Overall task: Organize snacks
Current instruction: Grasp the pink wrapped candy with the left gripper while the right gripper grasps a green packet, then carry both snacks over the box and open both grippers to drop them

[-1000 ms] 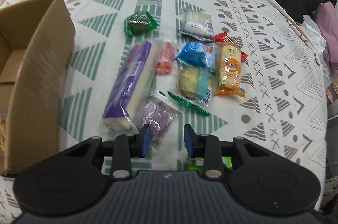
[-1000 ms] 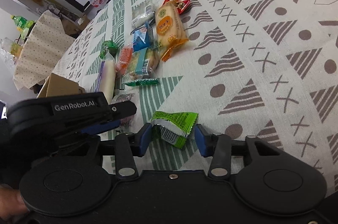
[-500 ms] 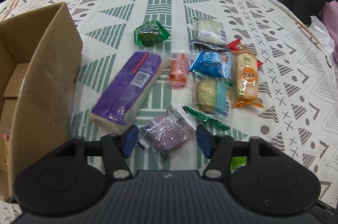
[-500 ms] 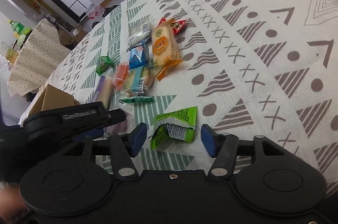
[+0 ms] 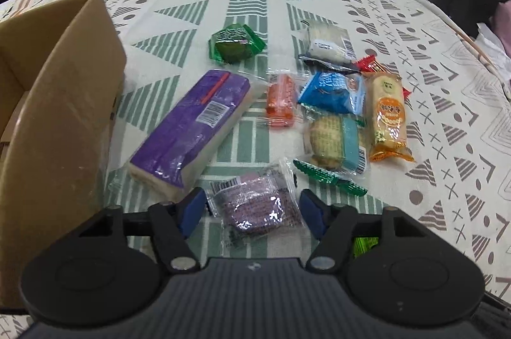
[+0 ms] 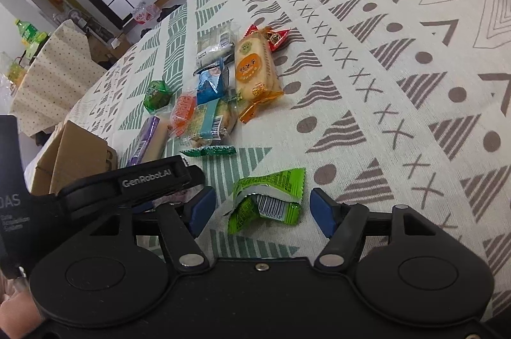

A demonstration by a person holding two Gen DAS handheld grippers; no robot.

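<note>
Snack packets lie in a cluster on the patterned tablecloth [image 5: 204,3]. My left gripper [image 5: 253,212] points steeply down with a clear packet of purple biscuits [image 5: 258,198] between its blue pads. The jaws are closing, and the pads are not pressing on it. My right gripper [image 6: 263,211] straddles a crumpled light-green packet [image 6: 271,188]. Its jaws are opening, with gaps on both sides. A long purple pack [image 5: 191,128] lies beside the open cardboard box [image 5: 64,115].
Farther back lie a dark-green packet [image 5: 236,43], an orange one [image 5: 281,96], a blue one [image 5: 332,93], a teal cracker pack [image 5: 335,141], an orange-yellow biscuit pack [image 5: 386,115], a white pack [image 5: 329,45] and a thin green stick [image 5: 329,177]. The left tool's housing [image 6: 147,179] sits close beside my right gripper.
Both pairs of jaws have spread from nearly closed to wide. The purple biscuit packet now lies between the left fingers, and the light-green packet sits squarely between the right ones.
</note>
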